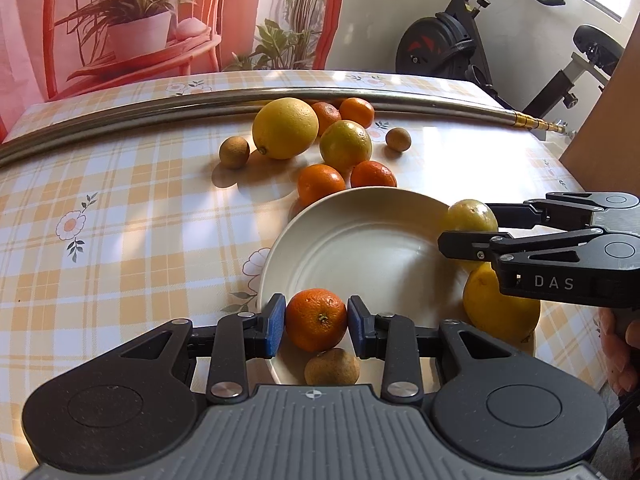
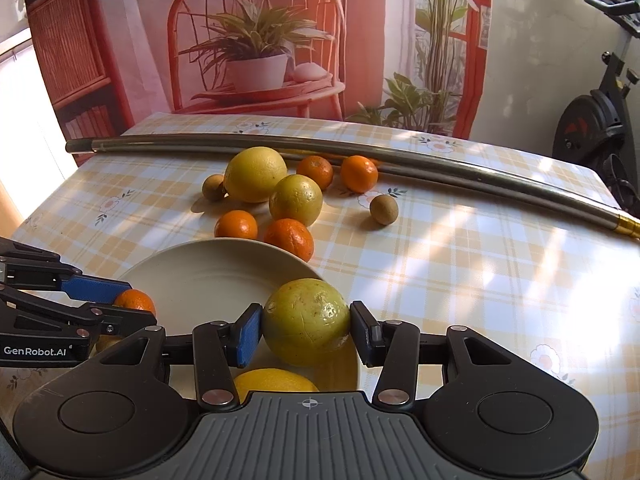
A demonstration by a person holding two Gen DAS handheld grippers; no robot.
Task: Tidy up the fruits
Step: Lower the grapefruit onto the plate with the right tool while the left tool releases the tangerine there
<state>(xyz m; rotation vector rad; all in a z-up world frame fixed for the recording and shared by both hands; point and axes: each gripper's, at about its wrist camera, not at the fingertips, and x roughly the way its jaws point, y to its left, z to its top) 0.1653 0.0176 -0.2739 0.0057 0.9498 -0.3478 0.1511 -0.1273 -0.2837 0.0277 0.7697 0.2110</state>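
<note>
Checked tablecloth under everything; bottom centre, your left gripper clamps a mandarin over the white plate, right gripper clamps a yellow-green citrus at the plate's edge; loose fruit lies beyond, upper centre

Left gripper with black linkage arms, blue ribbed pads, silver rivets, grey ridged body, right gripper alike, "DAS" lettering on its side

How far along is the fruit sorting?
Early. The plate holds a lemon and a small brown fruit. The left gripper grips a tangerine, the right gripper a green citrus. Eight fruits remain on the table.
</note>
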